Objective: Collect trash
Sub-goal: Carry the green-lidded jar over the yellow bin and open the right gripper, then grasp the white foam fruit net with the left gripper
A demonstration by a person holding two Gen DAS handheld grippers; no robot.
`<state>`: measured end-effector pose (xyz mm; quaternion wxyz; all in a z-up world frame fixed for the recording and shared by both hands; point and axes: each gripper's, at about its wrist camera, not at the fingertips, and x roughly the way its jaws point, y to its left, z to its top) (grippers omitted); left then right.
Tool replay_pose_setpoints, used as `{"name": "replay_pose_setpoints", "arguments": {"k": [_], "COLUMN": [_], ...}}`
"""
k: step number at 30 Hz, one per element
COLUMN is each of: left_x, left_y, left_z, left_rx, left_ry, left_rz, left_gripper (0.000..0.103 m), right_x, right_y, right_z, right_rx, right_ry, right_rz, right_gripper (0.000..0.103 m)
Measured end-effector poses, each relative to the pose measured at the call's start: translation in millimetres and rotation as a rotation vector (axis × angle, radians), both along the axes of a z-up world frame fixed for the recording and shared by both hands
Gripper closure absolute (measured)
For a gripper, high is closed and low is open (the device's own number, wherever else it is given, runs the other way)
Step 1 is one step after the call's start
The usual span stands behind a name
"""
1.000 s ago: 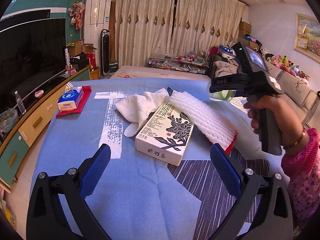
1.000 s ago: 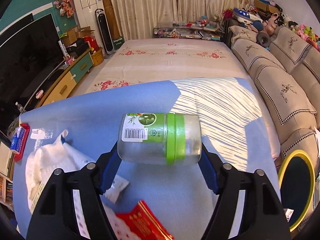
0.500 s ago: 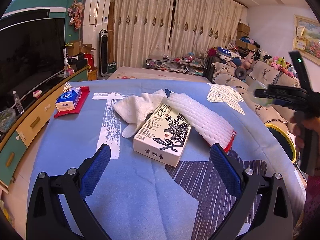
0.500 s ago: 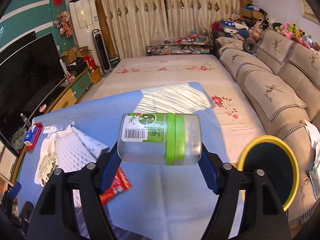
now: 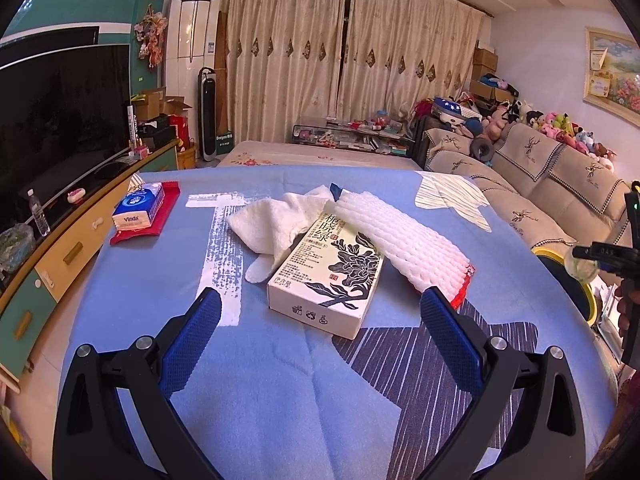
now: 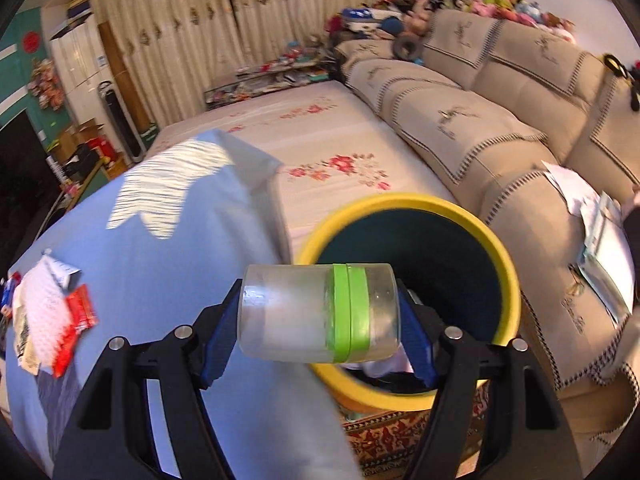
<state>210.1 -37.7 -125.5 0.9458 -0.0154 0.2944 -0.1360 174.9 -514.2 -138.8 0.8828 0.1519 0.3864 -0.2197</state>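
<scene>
**Right claw holding jar at bin rim; left claw spread over surface**

The right claw (image 6: 320,316) is clamped on a clear plastic jar (image 6: 318,314) with a green band, held sideways between the blue pads (image 6: 218,344). The jar sits over the near rim of a yellow-rimmed bin (image 6: 496,248), which stands on the floor just off the surface's edge, at 2 o'clock from the jar. Crumpled items lie inside the bin beneath the jar.

The left claw (image 5: 320,328) is spread wide and grips nothing, hovering over the blue-covered surface (image 5: 280,392). At its 12 o'clock lies a printed carton (image 5: 328,276). A white foam net sleeve (image 5: 400,240) rests across the carton's far right corner, with a red wrapper (image 5: 462,292) showing under the sleeve's near end. A white cloth (image 5: 276,228) lies touching the carton's far left side. Farther off, at 10 o'clock, a blue tissue pack (image 5: 138,210) rests on a red packet (image 5: 160,216) near the surface's left edge.
</scene>
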Motion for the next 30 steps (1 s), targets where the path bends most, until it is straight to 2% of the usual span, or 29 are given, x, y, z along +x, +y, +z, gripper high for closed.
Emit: {"name": "replay_pose_setpoints", "arguments": {"k": [6,17,19,30], "left_x": [0.5,3.7,3.7,3.5], "left_y": [-1.7,-4.6,-4.3,-9.5], "left_z": [-0.4,-4.2,-4.4,-6.1], "left_rx": [0.006,0.019,0.017,0.034], "left_ry": [-0.002,0.014,0.014,0.024], "left_rz": [-0.007,-0.013,-0.015,-0.037], "left_gripper": [0.005,0.005,0.005,0.005], "right_x": [-10.0,8.3,7.3,-11.0], "right_y": [-49.1,-80.8,-80.6,-49.2], "right_z": [-28.3,-59.8,-58.5,-32.9], "right_rx": [0.061,0.098,0.105,0.057], "right_ry": [0.043,0.112,0.096,0.019], "right_rz": [-0.082,-0.144,-0.153,-0.091], "right_gripper": [0.036,0.035,0.031,0.029]}}
